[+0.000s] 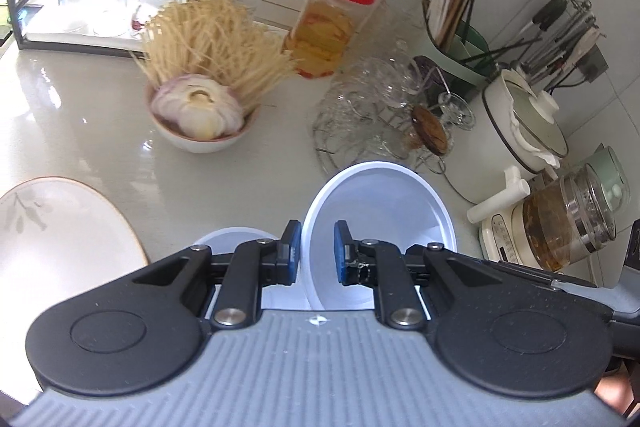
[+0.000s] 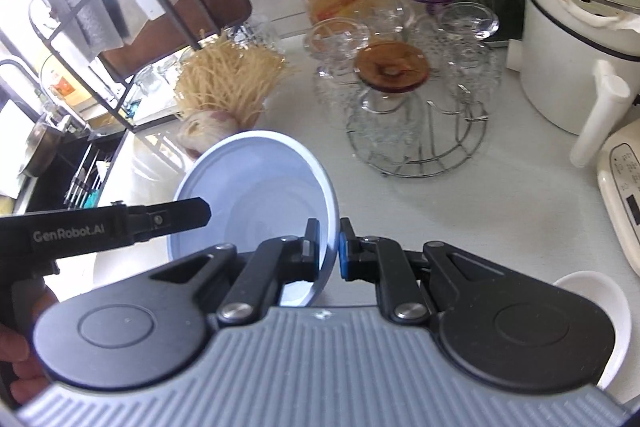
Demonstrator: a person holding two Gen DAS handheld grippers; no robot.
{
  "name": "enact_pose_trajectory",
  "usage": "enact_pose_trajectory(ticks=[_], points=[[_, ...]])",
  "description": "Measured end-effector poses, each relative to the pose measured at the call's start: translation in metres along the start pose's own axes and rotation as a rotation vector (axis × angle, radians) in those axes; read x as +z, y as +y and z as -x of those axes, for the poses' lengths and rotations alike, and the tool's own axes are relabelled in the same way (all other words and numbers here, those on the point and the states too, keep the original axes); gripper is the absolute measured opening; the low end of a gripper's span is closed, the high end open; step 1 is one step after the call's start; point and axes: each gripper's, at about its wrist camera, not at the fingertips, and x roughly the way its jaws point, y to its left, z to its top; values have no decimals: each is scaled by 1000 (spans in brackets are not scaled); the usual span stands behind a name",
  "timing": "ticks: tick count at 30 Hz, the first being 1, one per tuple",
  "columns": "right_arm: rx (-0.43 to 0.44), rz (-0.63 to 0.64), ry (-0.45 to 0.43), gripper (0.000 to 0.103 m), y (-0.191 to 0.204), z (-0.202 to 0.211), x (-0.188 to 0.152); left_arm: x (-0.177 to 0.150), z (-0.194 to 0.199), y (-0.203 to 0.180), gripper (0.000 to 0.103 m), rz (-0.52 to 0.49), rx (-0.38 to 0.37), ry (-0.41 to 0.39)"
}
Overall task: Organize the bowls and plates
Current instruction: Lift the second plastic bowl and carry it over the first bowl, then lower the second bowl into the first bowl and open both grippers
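A pale blue bowl (image 1: 384, 211) hangs tilted above the counter, held by both grippers. My left gripper (image 1: 318, 251) is shut on its left rim, one blue pad inside the bowl and one outside. In the right wrist view the same bowl (image 2: 256, 195) stands on edge, and my right gripper (image 2: 330, 247) is shut on its right rim. The left gripper (image 2: 200, 214) reaches in from the left there. A second pale blue dish (image 1: 232, 239) shows below the left finger. A leaf-patterned plate (image 1: 60, 239) lies at the left, and a white bowl (image 2: 592, 307) sits at the lower right.
A bowl of onion and dry noodles (image 1: 200, 115) stands mid-counter, with a red-lidded jar (image 1: 332, 23) behind it. To the right stand a wire rack of glasses (image 1: 380, 115), a chopstick holder (image 1: 460, 39), a white pot (image 1: 516, 131) and a glass kettle (image 1: 568, 223). A metal shelf (image 2: 80, 39) is at the left.
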Motion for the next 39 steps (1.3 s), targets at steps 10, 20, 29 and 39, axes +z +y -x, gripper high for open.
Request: enact_pose_trajectory(ticks=[10,20,29,39], points=[[0,0,40,13,23,-16,-3,-5,4,29,19,47,15,32],[7,37,101,13,41,-35,-5,-10,3,55,19,122,42,58],[23,22,187,13,47,-56,-14,-23,-5,74,19,189,82,103],[-29,36,219,42,47,-66,-10,-22,-7,77,41,205,106,117]])
